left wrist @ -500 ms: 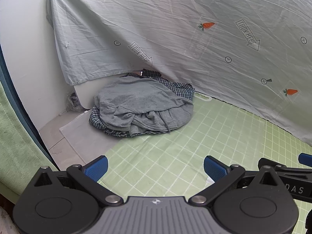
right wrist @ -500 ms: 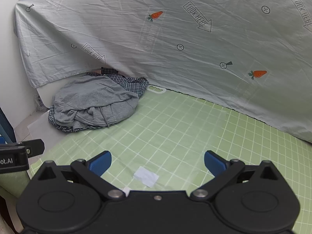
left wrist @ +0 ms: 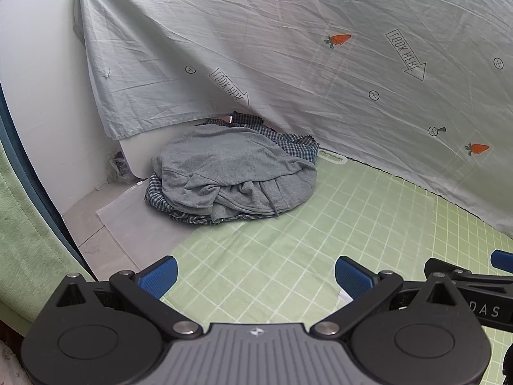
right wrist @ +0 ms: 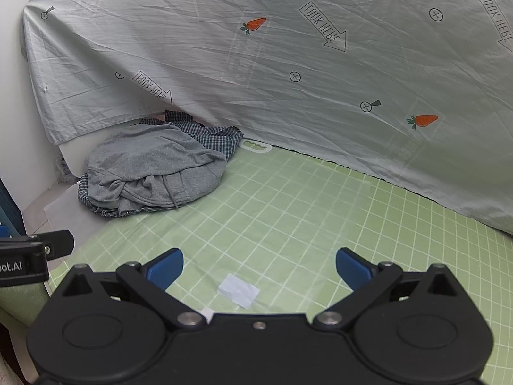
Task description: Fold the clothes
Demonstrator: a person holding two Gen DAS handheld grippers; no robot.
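A crumpled grey hoodie [left wrist: 231,173] [right wrist: 154,166] lies on top of a blue checked shirt [left wrist: 298,146] [right wrist: 214,138] in a heap at the far left of the green grid mat [left wrist: 320,224] [right wrist: 304,208]. My left gripper [left wrist: 256,276] hangs open well short of the heap, nothing between its blue pads. Over the mat's near part my right gripper [right wrist: 259,266] is also open and empty. Part of the right gripper shows at the right edge of the left wrist view, and the left one at the left edge of the right wrist view.
A pale sheet [left wrist: 320,64] [right wrist: 288,64] printed with carrots and arrows hangs behind the mat. A white paper slip [right wrist: 239,289] lies on the mat near my right gripper. A white wall [left wrist: 38,80] and bare floor [left wrist: 93,234] lie left, with green fabric [left wrist: 22,224] at the edge.
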